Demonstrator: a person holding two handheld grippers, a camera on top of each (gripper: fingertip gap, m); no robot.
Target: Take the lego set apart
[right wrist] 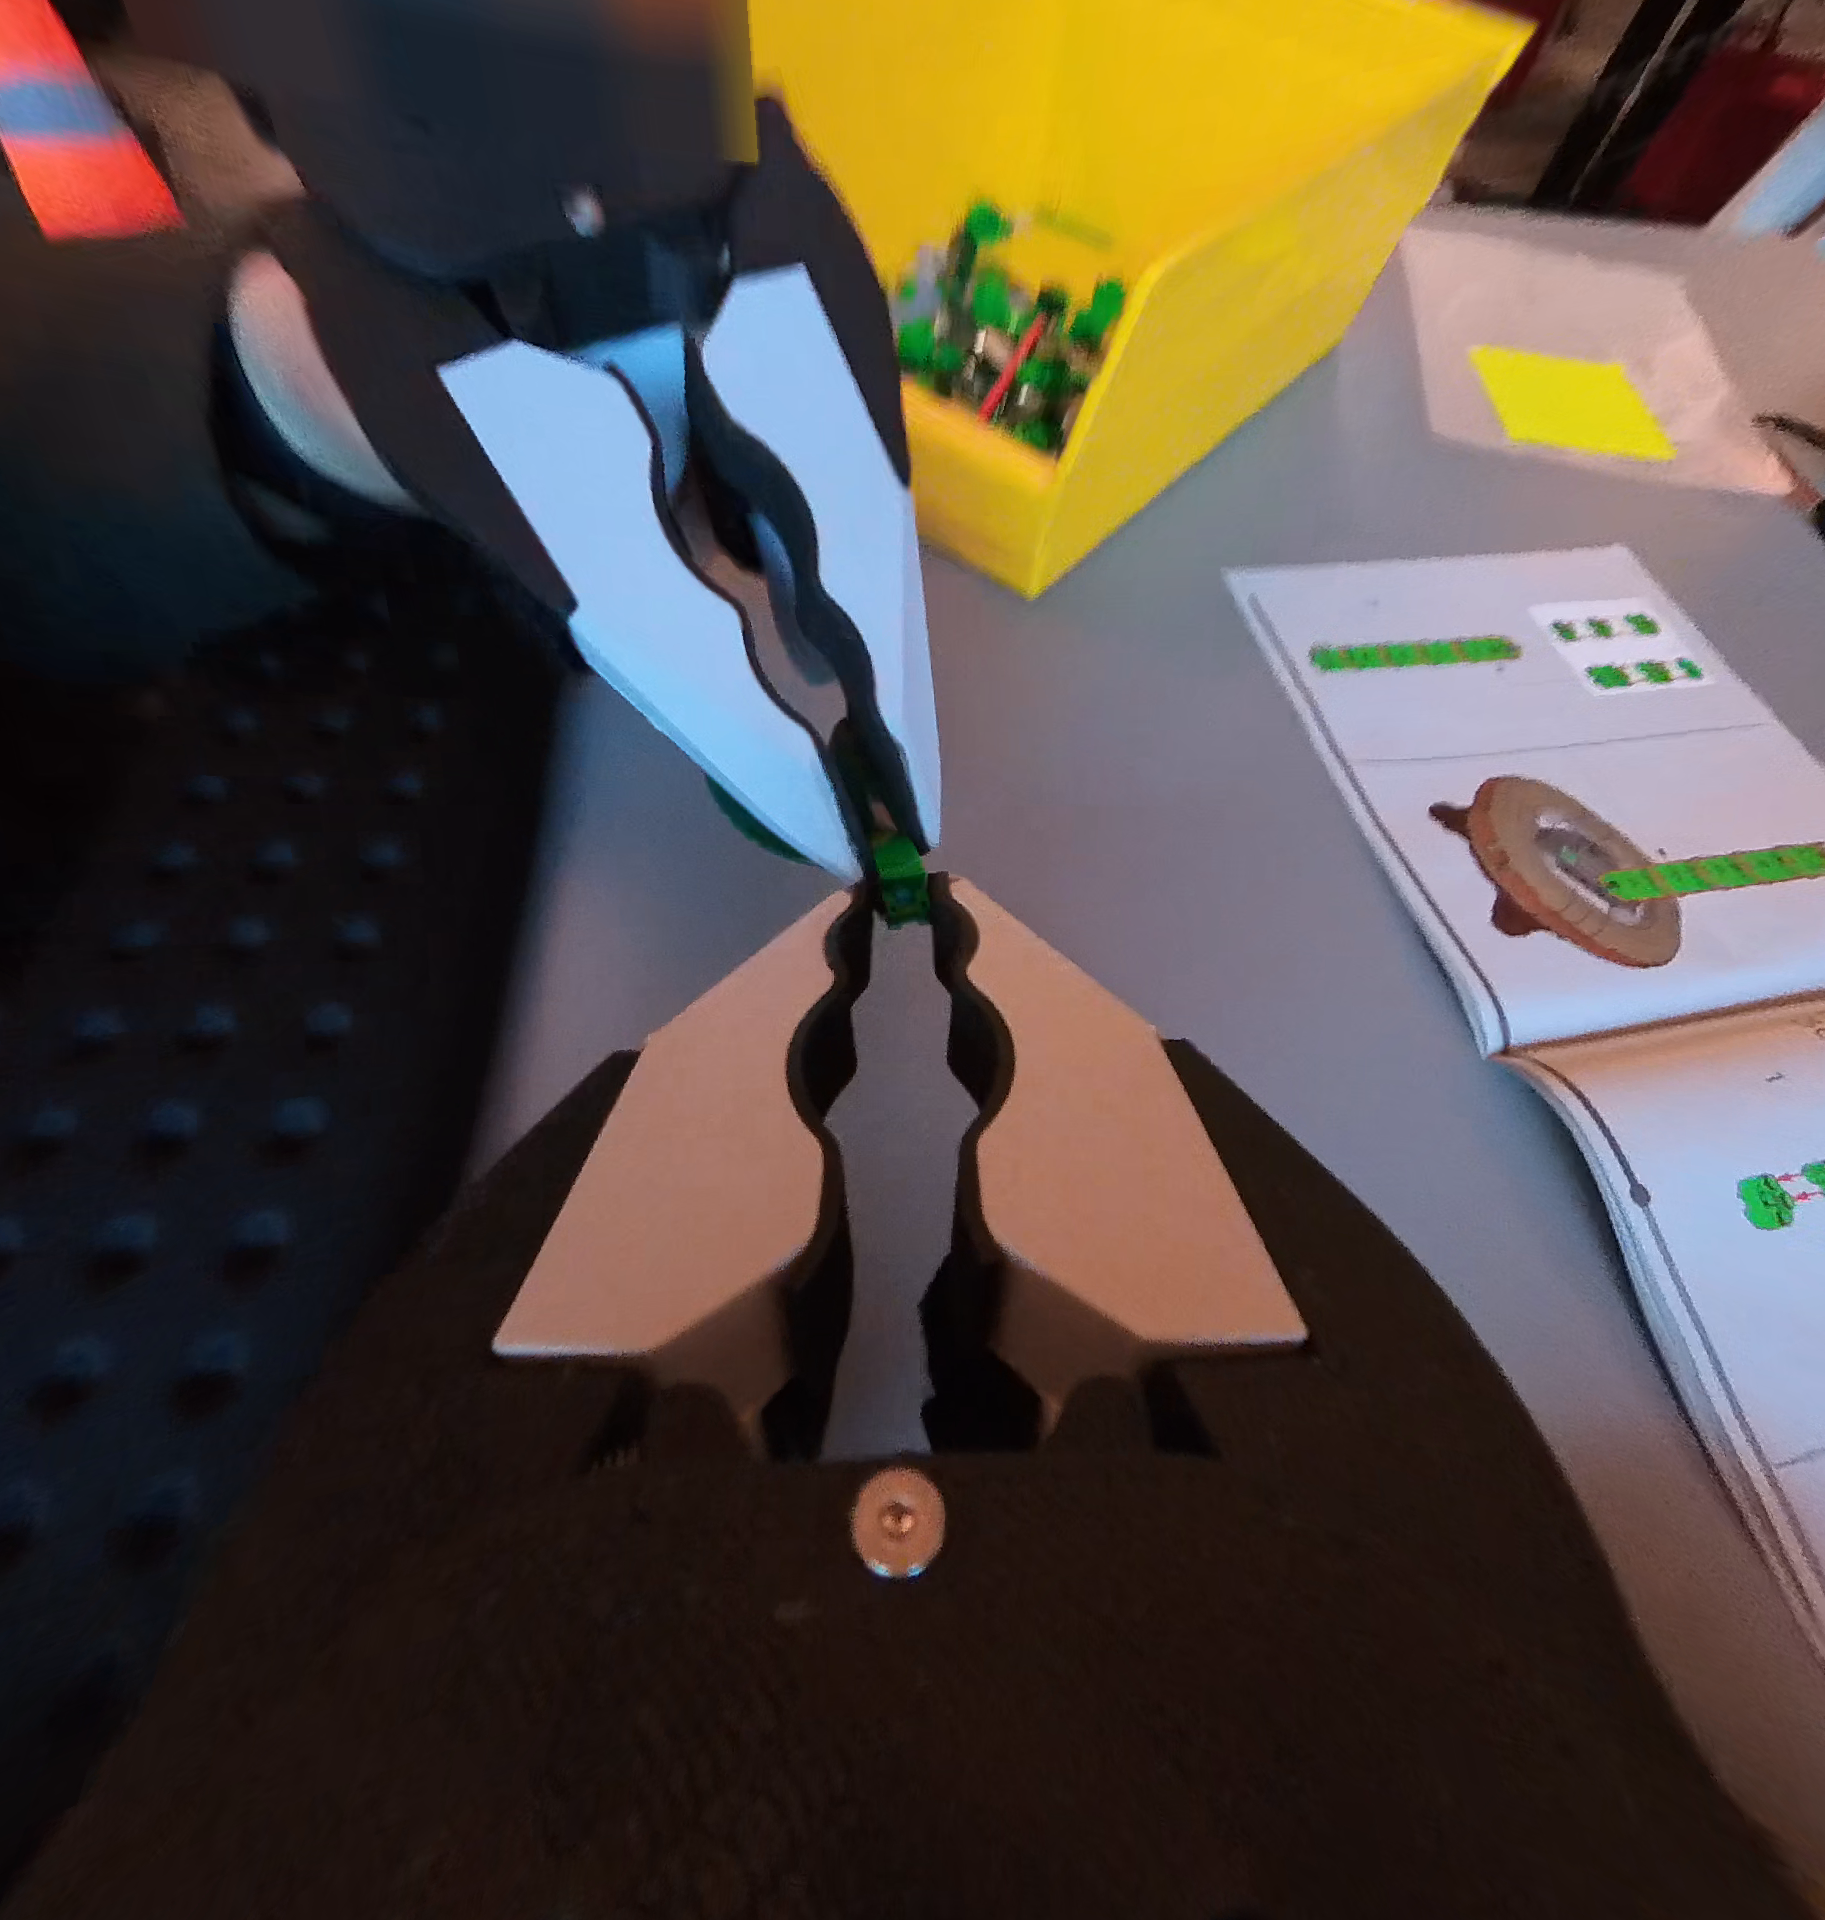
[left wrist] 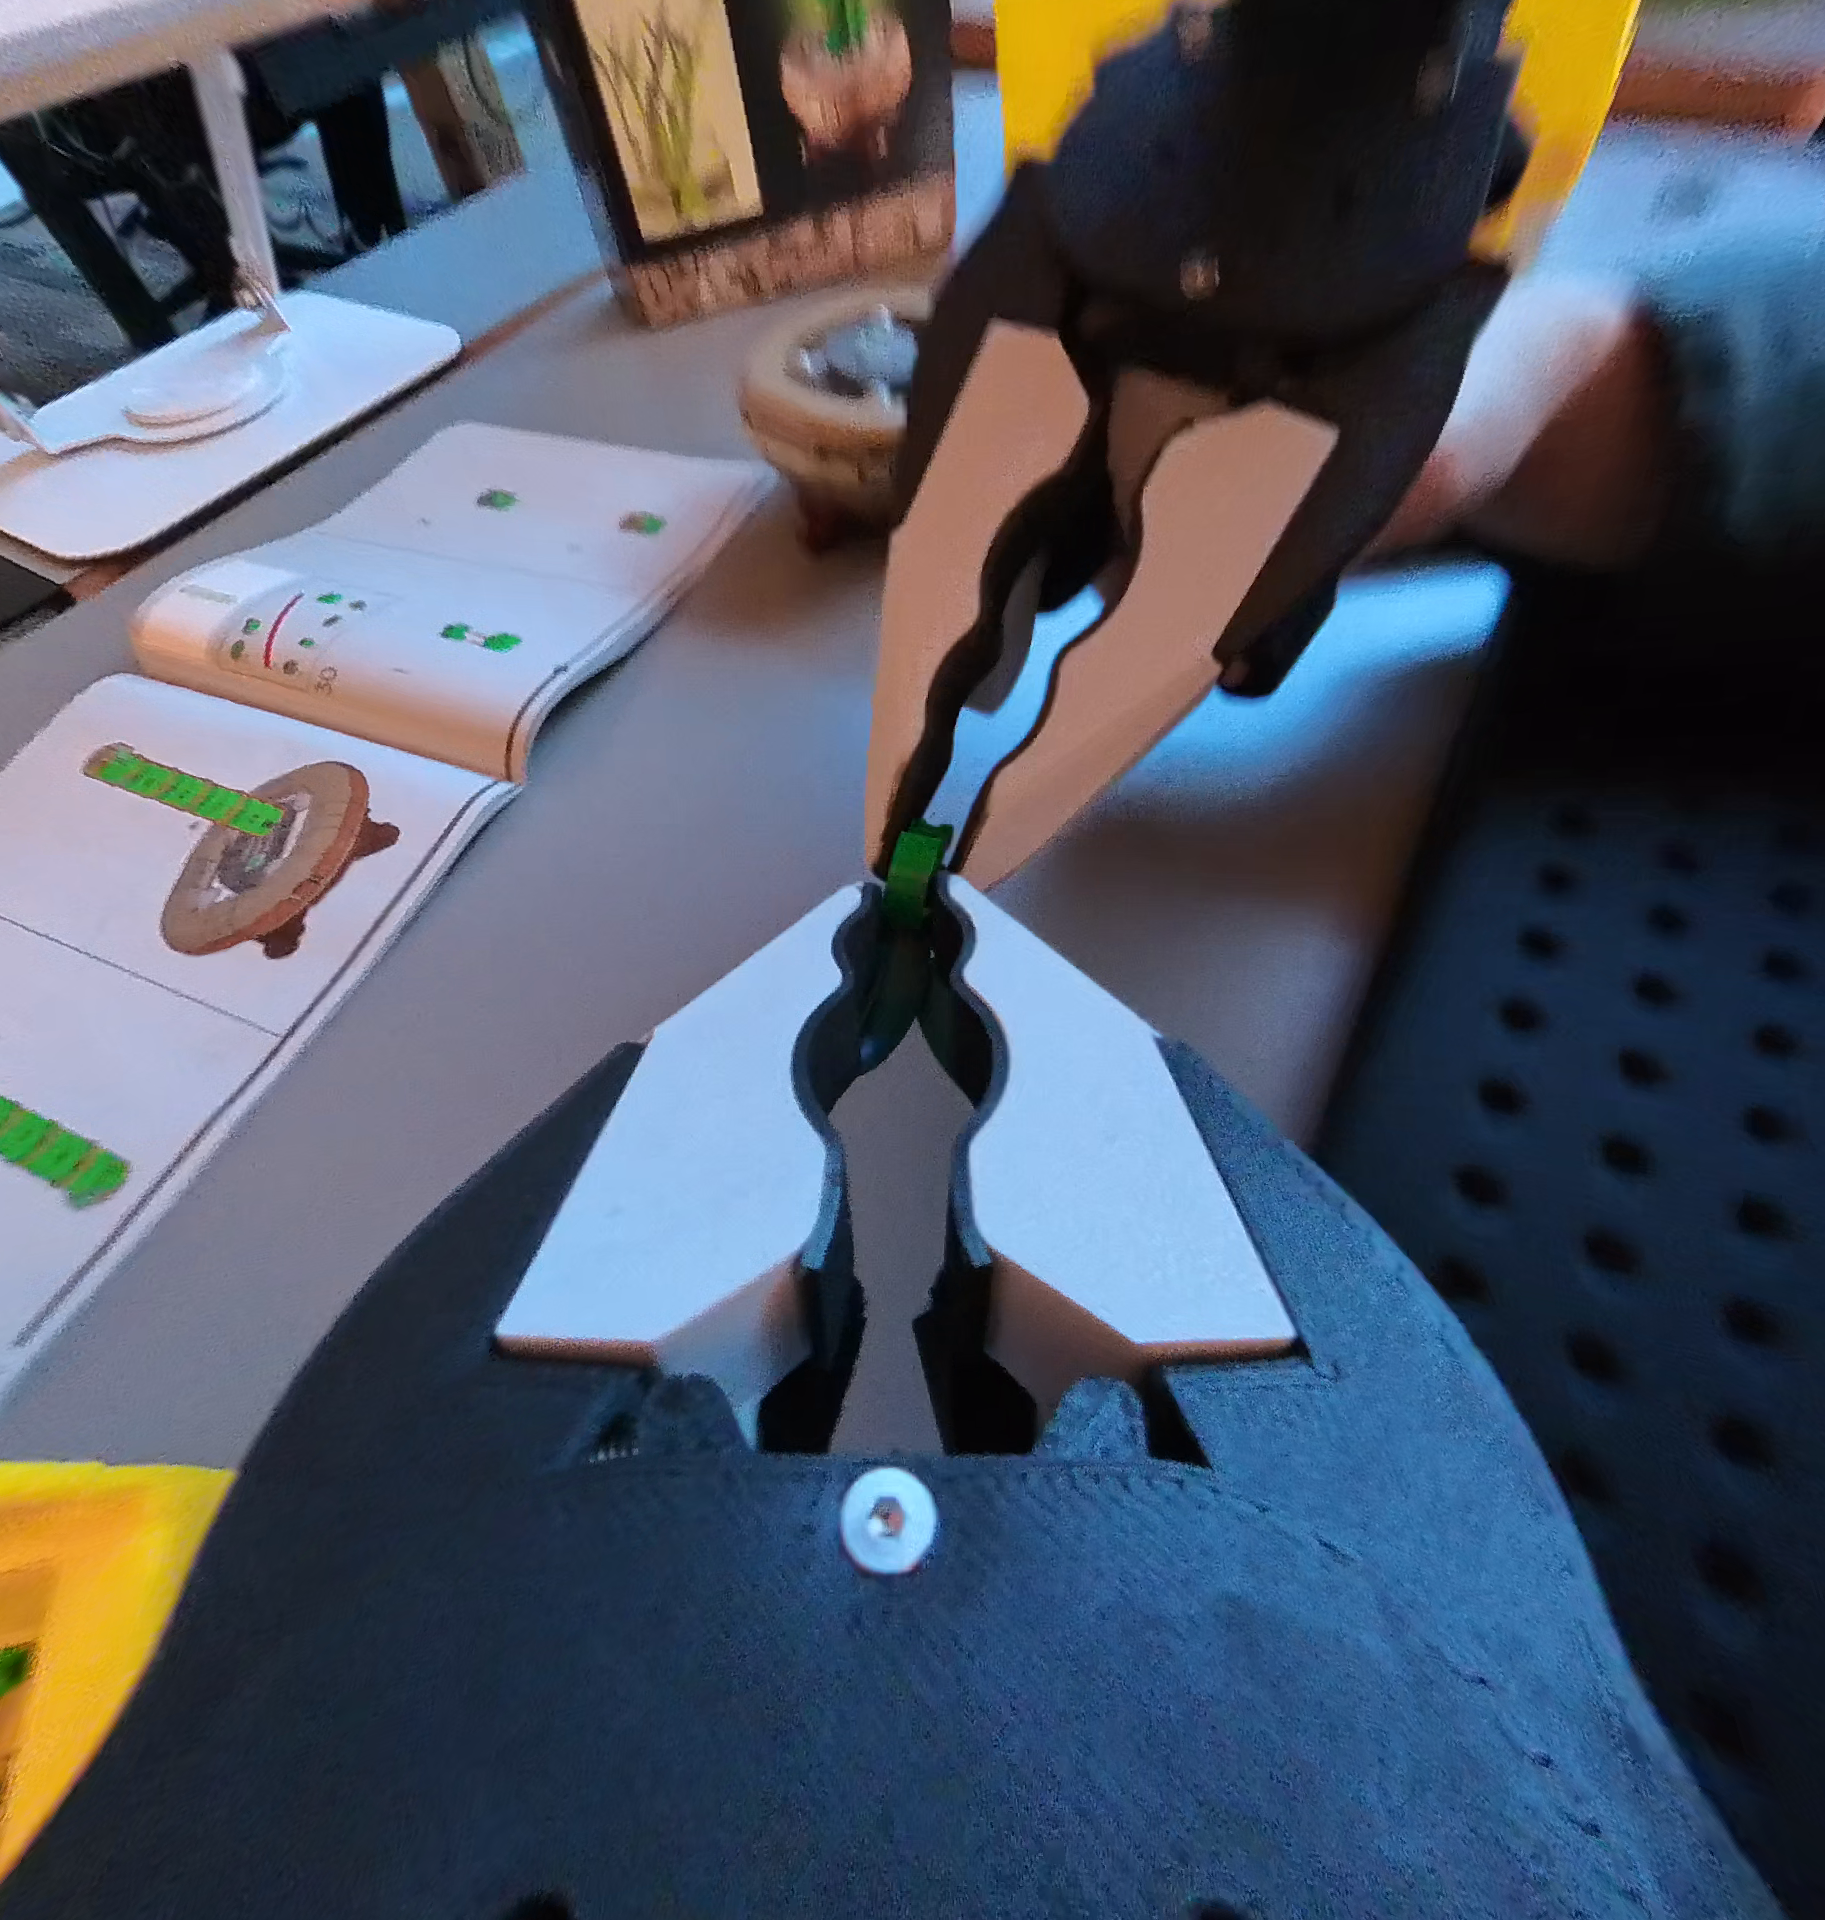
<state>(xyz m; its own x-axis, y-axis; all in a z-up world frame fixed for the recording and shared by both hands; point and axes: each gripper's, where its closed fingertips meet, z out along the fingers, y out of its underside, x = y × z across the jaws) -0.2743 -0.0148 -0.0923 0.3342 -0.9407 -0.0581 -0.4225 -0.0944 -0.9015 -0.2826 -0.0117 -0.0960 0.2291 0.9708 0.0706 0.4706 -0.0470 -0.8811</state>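
Both grippers meet tip to tip above the grey table, each shut on one end of a small green lego piece (left wrist: 913,868). In the left wrist view my left gripper (left wrist: 906,896) holds the near end and the right gripper (left wrist: 913,847) comes down from above onto the far end. In the right wrist view my right gripper (right wrist: 903,894) pinches the green piece (right wrist: 900,883), and the left gripper (right wrist: 887,847) reaches in from the upper left. A tan round lego pot (left wrist: 835,416) stands on the table behind.
An open instruction booklet (left wrist: 264,831) lies on the table, also in the right wrist view (right wrist: 1614,831). A yellow bin (right wrist: 1147,312) holds several green lego pieces. A picture box (left wrist: 752,135), a white stand base (left wrist: 201,405) and a black perforated mat (left wrist: 1614,1143) are nearby. Less than 4 cm separates the two grippers' tips. Left tips and right tips are each some 20 cm from the tan round lego pot (left wrist: 835,416).
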